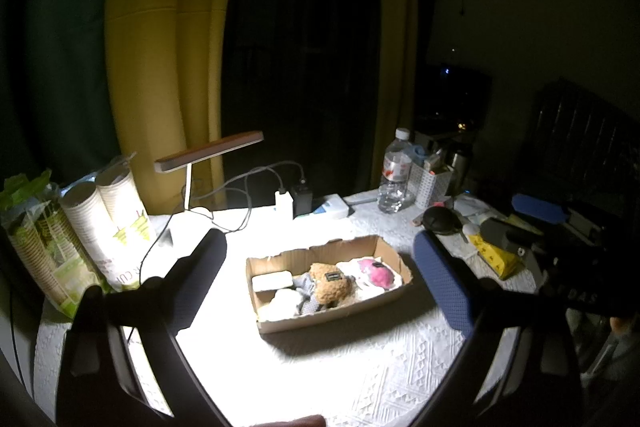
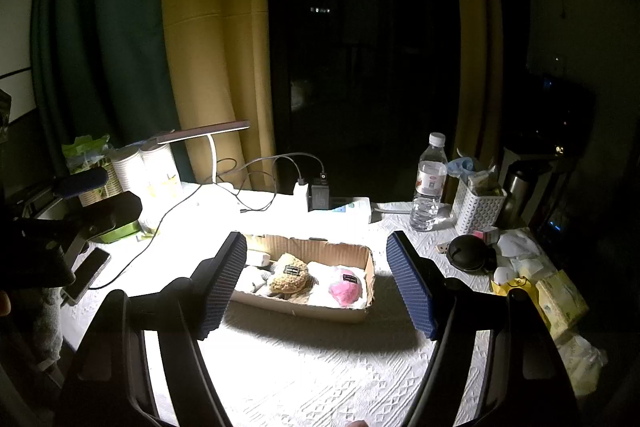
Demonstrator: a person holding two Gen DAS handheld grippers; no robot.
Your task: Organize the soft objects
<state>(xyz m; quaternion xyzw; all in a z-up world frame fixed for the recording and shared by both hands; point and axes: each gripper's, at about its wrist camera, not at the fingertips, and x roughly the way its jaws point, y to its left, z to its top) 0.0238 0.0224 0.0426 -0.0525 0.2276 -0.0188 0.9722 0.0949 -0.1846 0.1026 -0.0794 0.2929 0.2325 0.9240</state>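
Note:
A shallow cardboard box sits on the white tablecloth and also shows in the right wrist view. Inside lie a brown fuzzy item, a pink fuzzy item, grey and white soft pieces and a white block. My left gripper is open and empty, held above the table in front of the box. My right gripper is open and empty, also in front of the box.
A desk lamp, stacked paper cups, a power strip with chargers, a water bottle, a white basket, a black round case, yellow packets and a phone surround the box.

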